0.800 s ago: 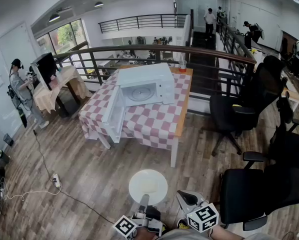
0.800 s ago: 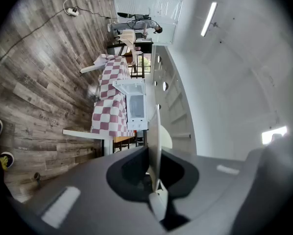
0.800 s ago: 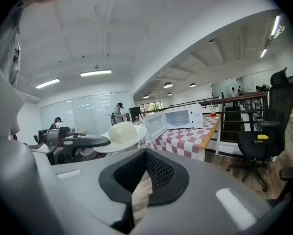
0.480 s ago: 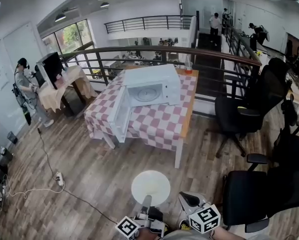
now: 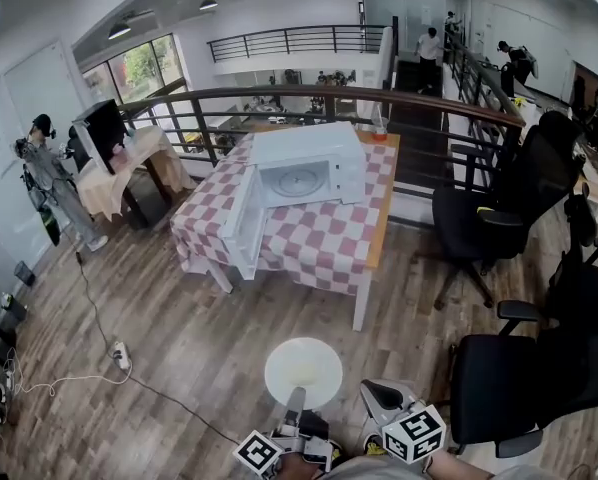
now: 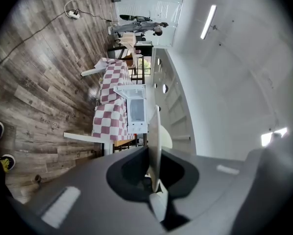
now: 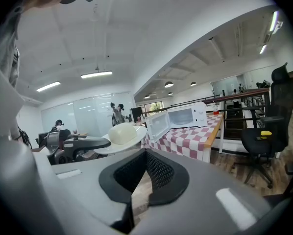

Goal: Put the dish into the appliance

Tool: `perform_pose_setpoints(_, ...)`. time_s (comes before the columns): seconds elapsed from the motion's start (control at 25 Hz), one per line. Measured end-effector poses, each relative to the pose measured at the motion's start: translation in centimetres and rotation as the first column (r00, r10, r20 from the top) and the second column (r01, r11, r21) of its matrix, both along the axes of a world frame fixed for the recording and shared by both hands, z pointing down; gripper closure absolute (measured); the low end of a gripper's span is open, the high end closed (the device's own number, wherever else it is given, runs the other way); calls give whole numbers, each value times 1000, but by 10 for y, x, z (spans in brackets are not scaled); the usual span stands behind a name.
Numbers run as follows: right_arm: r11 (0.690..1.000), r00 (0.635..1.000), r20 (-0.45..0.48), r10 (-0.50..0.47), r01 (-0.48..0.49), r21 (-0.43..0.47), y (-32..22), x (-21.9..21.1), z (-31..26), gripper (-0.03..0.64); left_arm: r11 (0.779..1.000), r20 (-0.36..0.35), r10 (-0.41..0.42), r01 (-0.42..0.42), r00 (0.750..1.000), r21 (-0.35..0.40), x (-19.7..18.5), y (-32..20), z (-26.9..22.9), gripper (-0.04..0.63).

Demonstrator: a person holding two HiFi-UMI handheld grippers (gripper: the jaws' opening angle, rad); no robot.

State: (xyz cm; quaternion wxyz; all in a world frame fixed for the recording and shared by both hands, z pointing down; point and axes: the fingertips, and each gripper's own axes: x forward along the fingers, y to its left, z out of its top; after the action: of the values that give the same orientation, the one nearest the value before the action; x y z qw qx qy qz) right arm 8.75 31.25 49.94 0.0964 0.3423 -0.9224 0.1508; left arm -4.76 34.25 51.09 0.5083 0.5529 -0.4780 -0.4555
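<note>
A white round dish [image 5: 304,371] is held flat over the wooden floor, low in the head view. My left gripper [image 5: 294,400] is shut on its near rim. In the left gripper view the dish [image 6: 155,141] stands edge-on between the jaws of the left gripper [image 6: 154,180]. The white microwave [image 5: 304,173] sits on the checkered table [image 5: 319,243] ahead, its door [image 5: 241,223] swung open to the left and its cavity empty. My right gripper [image 5: 379,396] hangs beside the dish, shut and holding nothing. The right gripper view shows the dish [image 7: 121,136] and the microwave [image 7: 183,116].
Black office chairs [image 5: 499,218] stand to the right of the table, another [image 5: 519,378] close to my right. A curved railing [image 5: 309,98] runs behind the table. A person [image 5: 49,183] stands at far left by a draped table. A power strip and cable [image 5: 119,353] lie on the floor at left.
The table and microwave have drawn slightly nearer and shifted right in the head view. The dish stays in the left gripper; both grippers keep their places.
</note>
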Motion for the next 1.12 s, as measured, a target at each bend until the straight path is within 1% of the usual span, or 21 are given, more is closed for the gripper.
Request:
perform_pose_setpoints(0.2, 1000, 1000, 0, 0, 0, 7, 3, -15, -2, 618, 1000, 0, 2, -2, 1000, -1, -16, 1, 1, 569)
perform_pose_setpoints(0.56, 1000, 1000, -14, 8, -8, 18, 2, -45, -5, 617, 1000, -2, 18, -18, 1000, 19, -47, -5, -4, 569)
perform_pose_setpoints(0.88, 1000, 1000, -14, -8, 8, 22, 9, -64, -7, 617, 1000, -13, 23, -23, 1000, 19, -61, -2, -4, 569)
perform_pose_setpoints(1.12, 1000, 1000, -13, -16, 16, 23, 9, -66, -3, 618, 1000, -27, 12, -12, 1000, 12, -64, 1, 1, 569)
